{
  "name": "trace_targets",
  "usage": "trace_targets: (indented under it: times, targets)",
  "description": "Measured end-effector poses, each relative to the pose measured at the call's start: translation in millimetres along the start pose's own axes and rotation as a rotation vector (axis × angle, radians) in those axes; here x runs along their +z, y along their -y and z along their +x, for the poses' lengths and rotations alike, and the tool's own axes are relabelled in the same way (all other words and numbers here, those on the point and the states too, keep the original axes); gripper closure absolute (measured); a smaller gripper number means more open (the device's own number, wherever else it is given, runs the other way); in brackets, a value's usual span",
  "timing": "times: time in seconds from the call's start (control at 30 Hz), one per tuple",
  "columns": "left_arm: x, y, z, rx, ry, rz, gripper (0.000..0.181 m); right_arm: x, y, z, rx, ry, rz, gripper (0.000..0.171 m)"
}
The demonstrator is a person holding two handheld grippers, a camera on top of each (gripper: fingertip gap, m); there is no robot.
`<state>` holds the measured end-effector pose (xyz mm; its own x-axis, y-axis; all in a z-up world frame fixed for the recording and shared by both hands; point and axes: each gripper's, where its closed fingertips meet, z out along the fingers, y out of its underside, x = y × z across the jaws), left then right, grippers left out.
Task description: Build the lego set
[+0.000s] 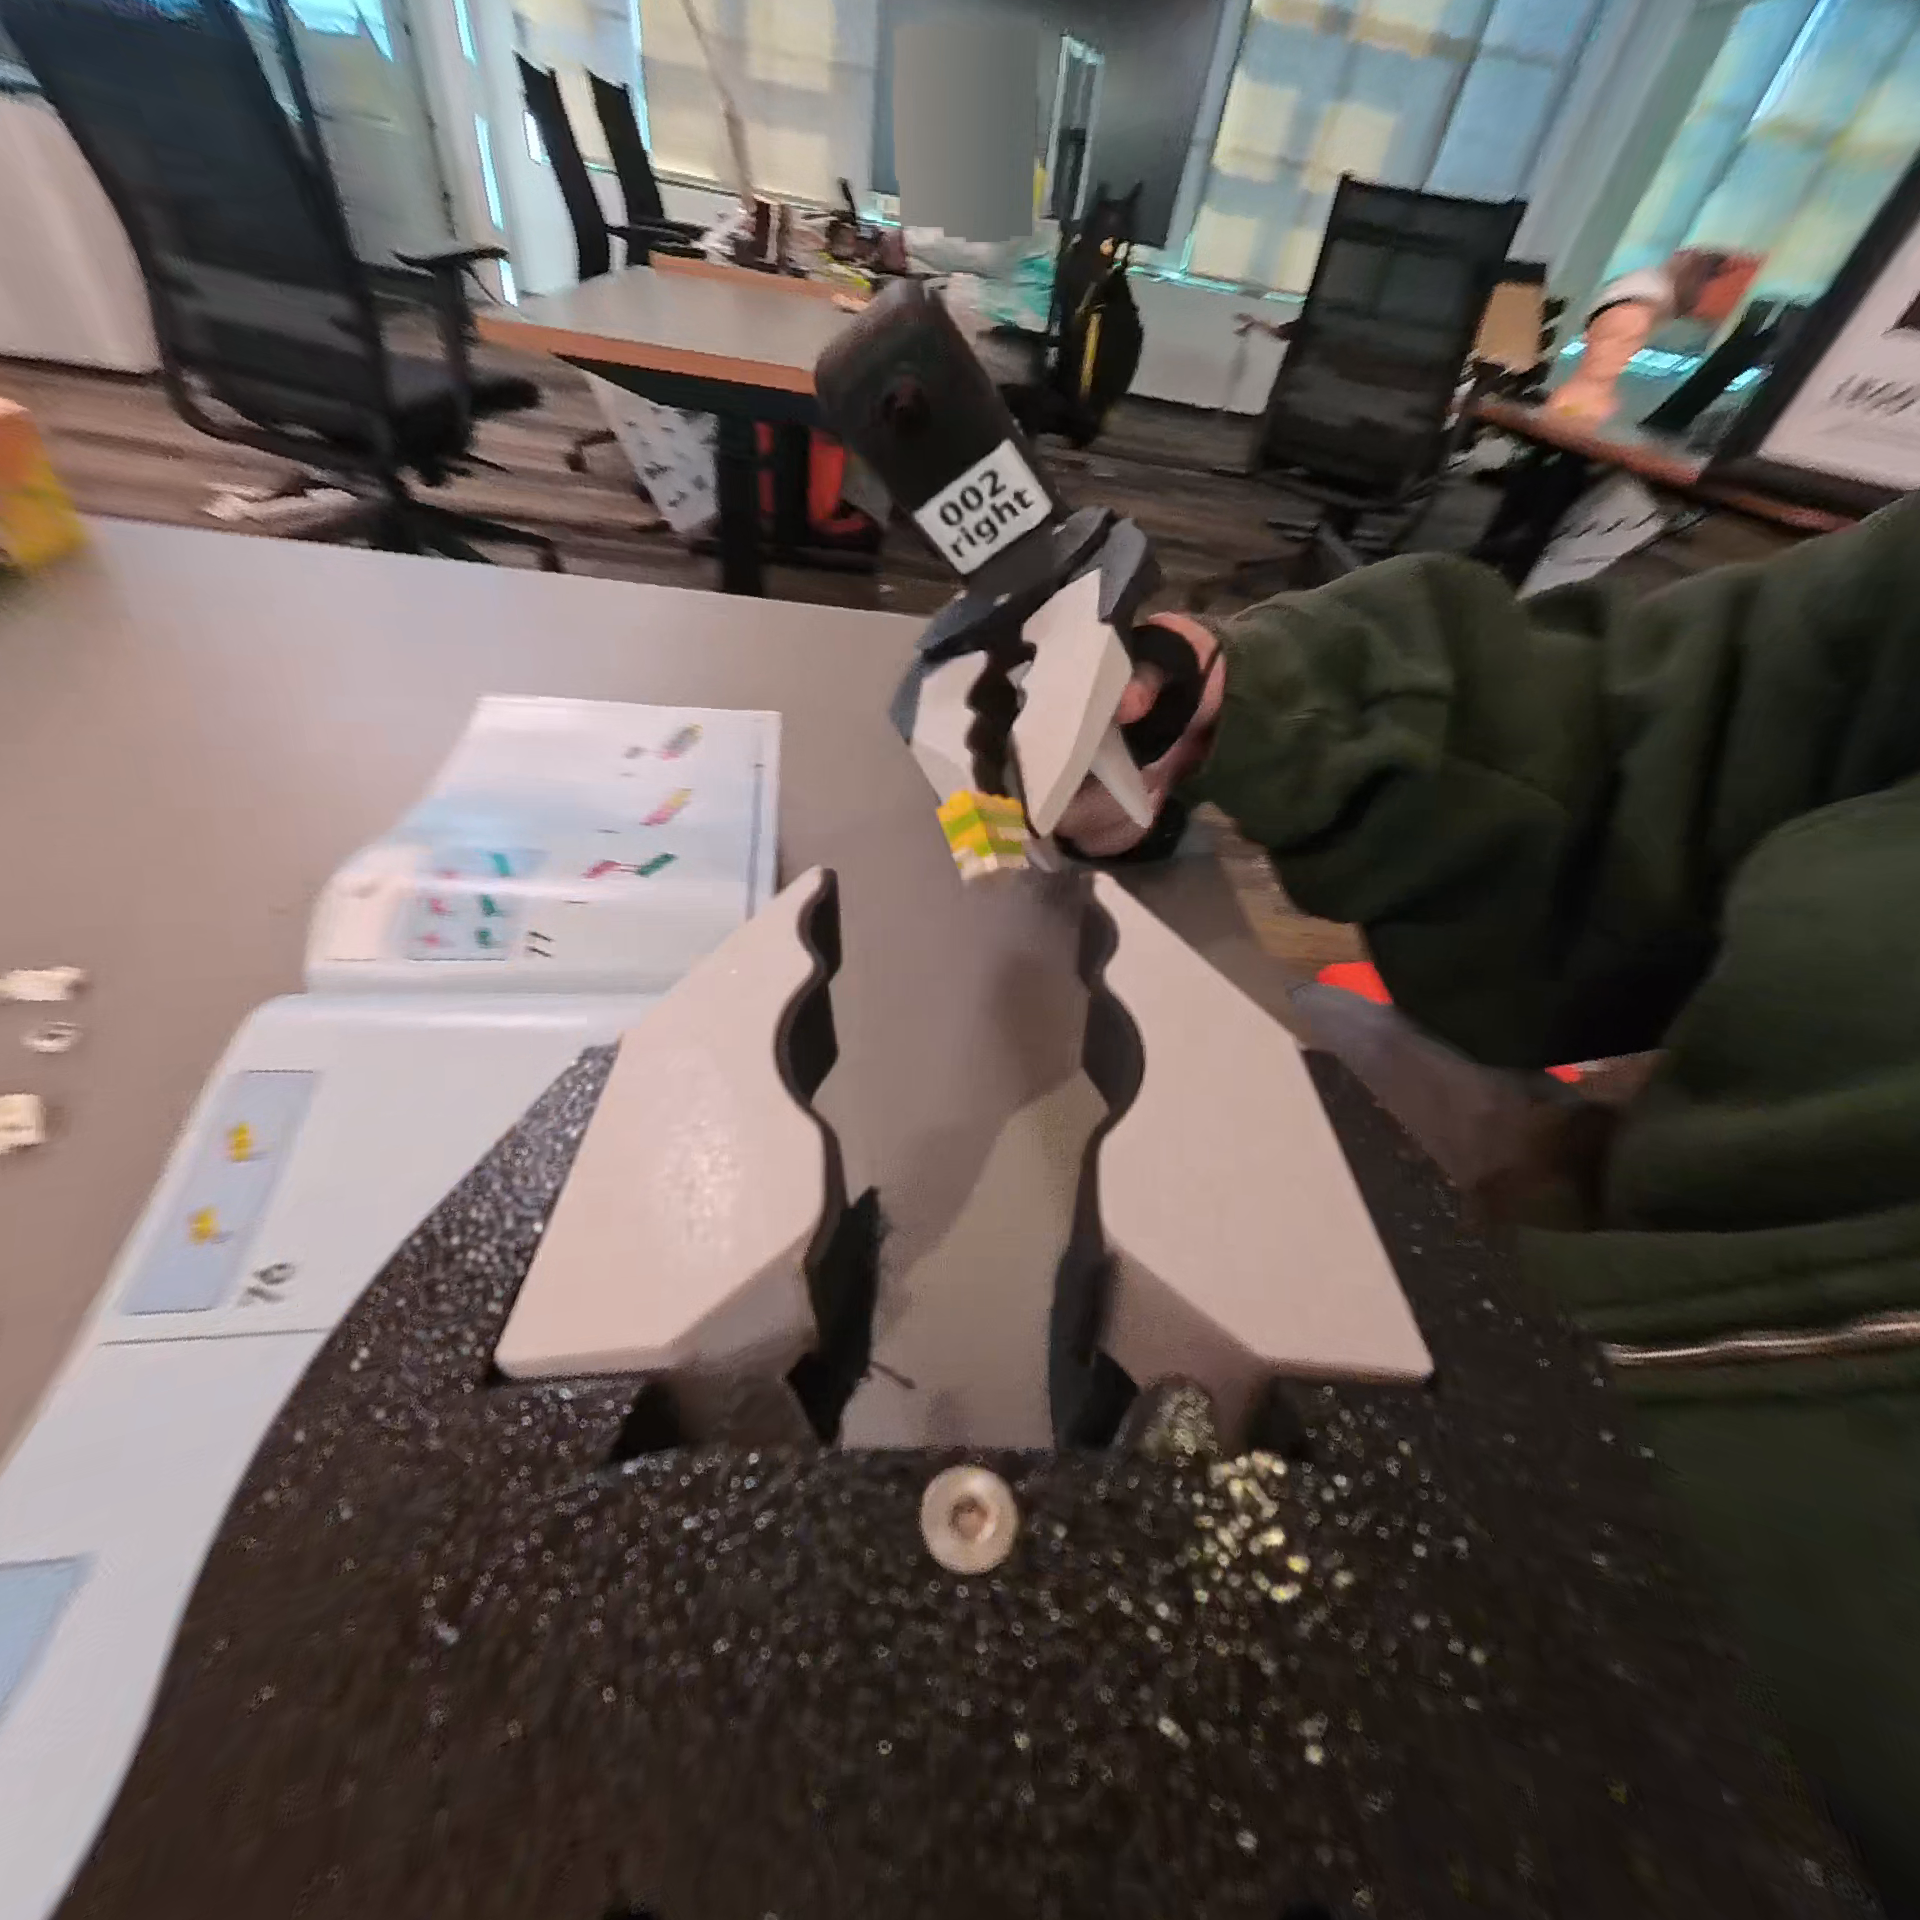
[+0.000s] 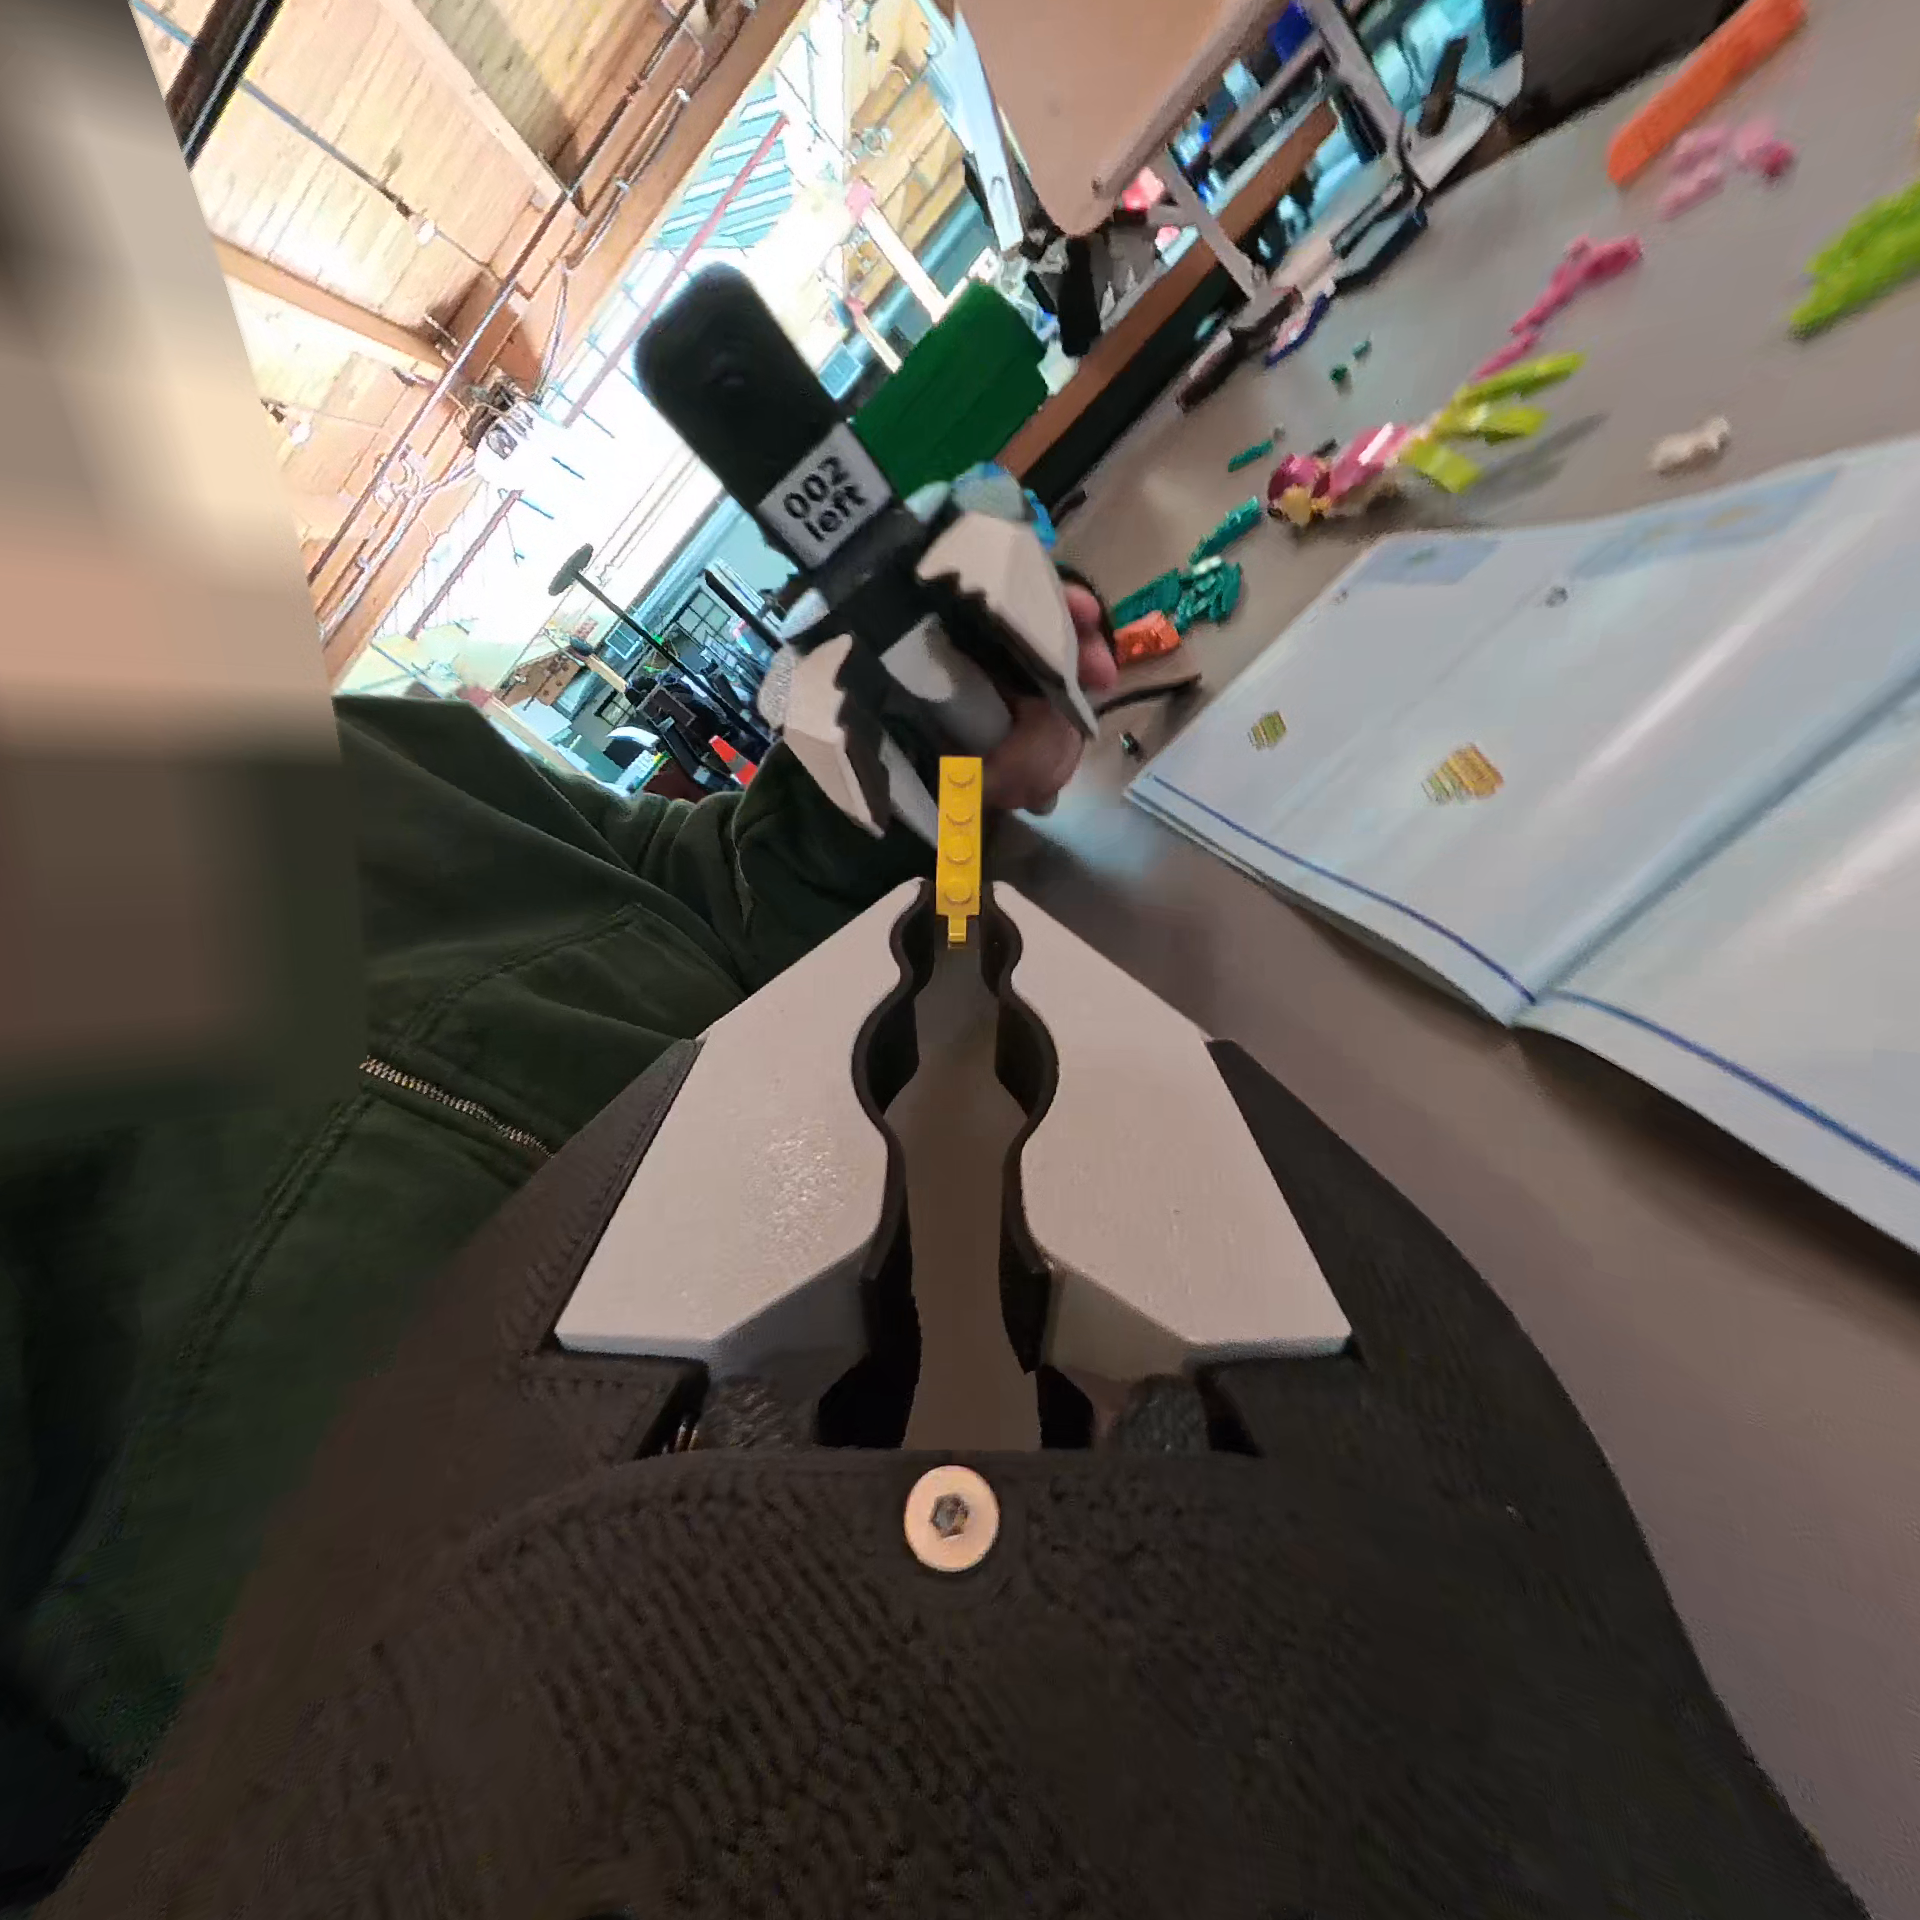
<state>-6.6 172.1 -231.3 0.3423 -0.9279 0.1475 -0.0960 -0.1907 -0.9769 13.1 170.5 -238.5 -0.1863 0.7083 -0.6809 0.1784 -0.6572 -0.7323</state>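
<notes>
My right gripper (image 2: 958,902) is shut on the lower end of a small yellow studded lego plate (image 2: 958,831) and holds it up above the grey table (image 2: 1299,1039). In the left wrist view the right gripper (image 1: 1003,831) hangs tips down just beyond my left fingertips, and the piece (image 1: 982,831) looks yellow and lime. My left gripper (image 1: 961,894) is open and empty, its jaws spread wide just short of the piece. In the right wrist view the left gripper (image 2: 987,748) is open right behind the plate.
An open instruction booklet (image 1: 540,883) lies on the table, also in the right wrist view (image 2: 1558,727). Loose pink, lime, teal and orange pieces (image 2: 1351,468) are scattered beyond it. Small white pieces (image 1: 42,987) lie at the left. A person's green sleeve (image 1: 1455,748) reaches in from the right. Less than 4 cm separates the two grippers' tips.
</notes>
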Motion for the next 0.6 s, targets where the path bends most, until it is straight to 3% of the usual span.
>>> trace_targets:
  times: [0.3,0.37,0.43,0.5,0.6]
  targets:
    - [4.8,3.3,17.7,-0.245,-0.196,0.059,0.156,10.1,2.5,-12.5,-0.172,-0.039,-0.016,0.165]
    - [4.6,4.4,20.5,-0.265,-0.224,0.075,0.172,13.3,-0.3,-13.9,-0.193,-0.045,-0.033,0.165]
    - [2.9,6.8,19.4,-0.266,-0.223,0.096,0.175,14.7,4.4,-14.9,-0.224,-0.061,-0.001,0.164]
    - [-1.6,12.0,12.6,-0.274,-0.193,0.129,0.175,9.0,21.0,-10.6,-0.274,-0.126,0.1,0.137]
    - [-11.5,22.2,1.4,-0.383,-0.197,0.213,0.176,-14.9,40.8,6.3,-0.397,-0.288,0.222,0.134]
